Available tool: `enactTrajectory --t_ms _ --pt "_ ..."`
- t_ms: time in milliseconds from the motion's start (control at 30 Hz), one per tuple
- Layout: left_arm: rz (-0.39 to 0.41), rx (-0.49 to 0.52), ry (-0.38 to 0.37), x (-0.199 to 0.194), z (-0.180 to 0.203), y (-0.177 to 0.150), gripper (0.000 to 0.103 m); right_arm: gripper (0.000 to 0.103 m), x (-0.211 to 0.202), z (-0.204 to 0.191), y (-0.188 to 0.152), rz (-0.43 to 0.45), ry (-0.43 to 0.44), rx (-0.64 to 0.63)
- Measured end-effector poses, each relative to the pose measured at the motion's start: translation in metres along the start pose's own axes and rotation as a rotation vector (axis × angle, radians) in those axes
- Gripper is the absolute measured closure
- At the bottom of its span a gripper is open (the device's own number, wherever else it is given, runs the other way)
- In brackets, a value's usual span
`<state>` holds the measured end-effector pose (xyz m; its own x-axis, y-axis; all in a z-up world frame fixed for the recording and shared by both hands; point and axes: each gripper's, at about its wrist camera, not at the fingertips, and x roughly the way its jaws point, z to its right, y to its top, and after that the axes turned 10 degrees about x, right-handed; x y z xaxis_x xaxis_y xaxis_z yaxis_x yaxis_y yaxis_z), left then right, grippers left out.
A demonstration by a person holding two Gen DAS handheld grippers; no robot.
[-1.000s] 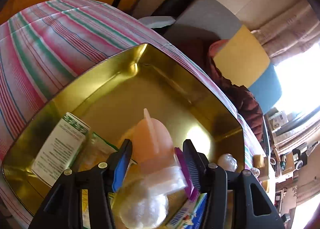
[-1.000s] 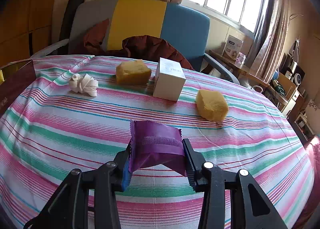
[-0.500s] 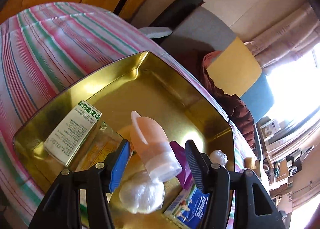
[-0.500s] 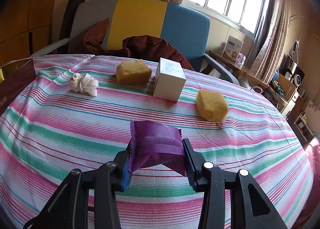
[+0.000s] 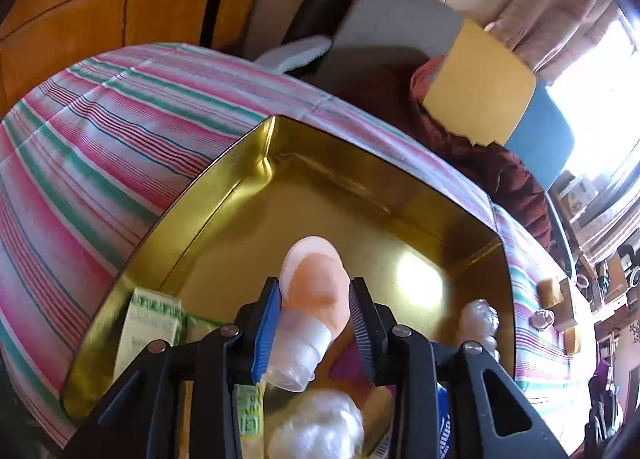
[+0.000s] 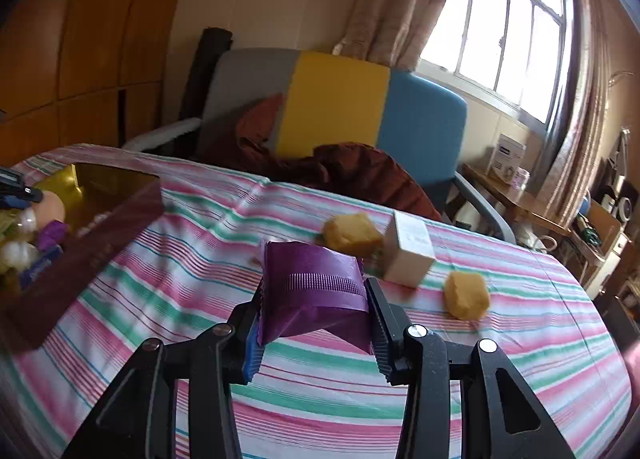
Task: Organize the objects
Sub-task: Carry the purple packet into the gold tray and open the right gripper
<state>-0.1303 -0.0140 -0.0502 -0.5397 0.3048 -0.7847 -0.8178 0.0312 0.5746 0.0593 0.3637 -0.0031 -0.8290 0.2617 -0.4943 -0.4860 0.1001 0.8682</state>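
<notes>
Striped cloth (image 6: pixel 192 283) in pink, green and white covers a round table beside a grey, yellow and blue chair (image 6: pixel 336 107) under a bright window (image 6: pixel 508 19).

Left gripper (image 5: pixel 314 299): its jaws are closing on a peach bottle (image 5: pixel 316 291), the blue pad at 9 o'clock and the black ribbed pad at 3 o'clock pressing its sides. The bottle's clear cap (image 5: pixel 296 355) points back toward the camera; its rounded base points away, at 12 o'clock. It hangs over a gold tin (image 5: pixel 224 195). In the tin lie a green-and-white carton (image 5: pixel 148 319) at 9 o'clock of the fingers, a clear wrapped ball (image 5: pixel 478 319) at 3 o'clock, a white wad (image 5: pixel 320 431) at 6 o'clock and a purple scrap (image 5: pixel 346 363) just under the right finger. Nothing stands between the bottle and the bare tin floor ahead.

Right gripper (image 6: pixel 314 311): jaws narrow, clamped on a purple sachet (image 6: pixel 314 295), crimped seal facing the camera, clear of the cloth. Past it at 12 to 1 o'clock sit a yellow sponge (image 6: pixel 352 235) and a white box (image 6: pixel 408 255), close together; a second sponge (image 6: pixel 466 295) lies at 3 o'clock, apart. The tin, dark brown outside (image 6: pixel 88 255), stands at 9 to 10 o'clock, the left gripper's tip and peach bottle showing at its far edge.
</notes>
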Motion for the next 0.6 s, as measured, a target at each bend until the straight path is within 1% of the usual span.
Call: enactTrajectory --t_ms 67,133,200,233,300,333,433,467,533,600 --pt "0.029 -0.025 -0.032 -0.008 -0.005 0.002 0.068 0.058 -0.011 -0.020 0.011 0.018 0.083 0.000" --pt "0.064 -0.050 -0.034 -0.018 -0.009 -0.002 0.055 0.058 -0.019 -0.041 0.020 0.026 0.165 -0.004" --pt "0.092 -0.083 -0.029 -0.029 -0.013 -0.012 0.053 0.058 -0.025 -0.061 0.025 0.016 0.247 -0.008" --pt "0.104 -0.103 -0.040 -0.035 -0.017 -0.018 0.053 0.058 -0.027 -0.071 0.026 0.004 0.287 -0.008" --pt "0.136 -0.156 -0.066 -0.046 -0.025 -0.034 0.052 0.058 -0.026 -0.090 0.026 -0.038 0.365 -0.004" --pt "0.149 -0.182 -0.071 -0.050 -0.029 -0.042 0.049 0.058 -0.025 -0.099 0.025 -0.070 0.404 0.001" --pt "0.192 -0.257 -0.067 -0.064 -0.041 -0.062 0.047 0.058 -0.018 -0.121 0.020 -0.153 0.484 0.022" --pt "0.197 -0.285 -0.057 -0.066 -0.045 -0.064 0.046 0.058 -0.014 -0.129 0.018 -0.181 0.506 0.023" --pt "0.197 -0.317 -0.067 -0.070 -0.049 -0.062 0.046 0.058 -0.010 -0.144 0.015 -0.218 0.536 0.009" --pt "0.224 -0.331 -0.058 -0.076 -0.052 -0.060 0.046 0.058 -0.006 -0.161 0.009 -0.252 0.560 -0.019"
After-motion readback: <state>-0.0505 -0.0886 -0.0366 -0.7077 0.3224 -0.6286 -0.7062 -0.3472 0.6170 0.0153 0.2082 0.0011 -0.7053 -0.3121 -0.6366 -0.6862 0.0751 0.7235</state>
